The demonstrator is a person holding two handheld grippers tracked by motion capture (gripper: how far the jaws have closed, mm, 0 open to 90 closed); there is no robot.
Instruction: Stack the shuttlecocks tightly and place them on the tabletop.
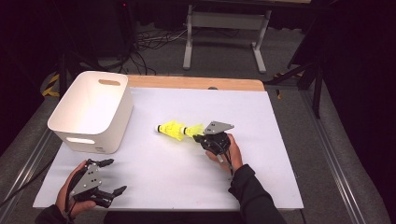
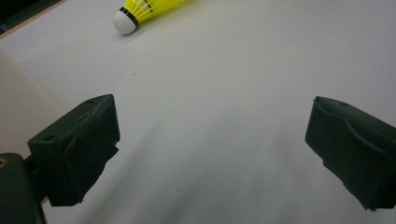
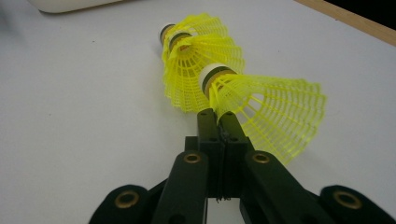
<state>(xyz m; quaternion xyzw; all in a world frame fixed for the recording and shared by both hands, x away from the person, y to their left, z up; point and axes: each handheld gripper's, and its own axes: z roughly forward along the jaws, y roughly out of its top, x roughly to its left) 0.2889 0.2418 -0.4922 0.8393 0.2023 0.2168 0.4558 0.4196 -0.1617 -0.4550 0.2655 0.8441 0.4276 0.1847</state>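
The right gripper was closed, its jaws pressed together on the mesh skirt of a yellow shuttlecock, which lay directly ahead of the jaw tips. A second yellow shuttlecock lay just beyond the first, its skirt over the first one's cork nose. Both rested on the white table cover. The left gripper stood with jaws wide apart and nothing between them, well apart from the shuttlecocks. A white bin stood beyond the left gripper.
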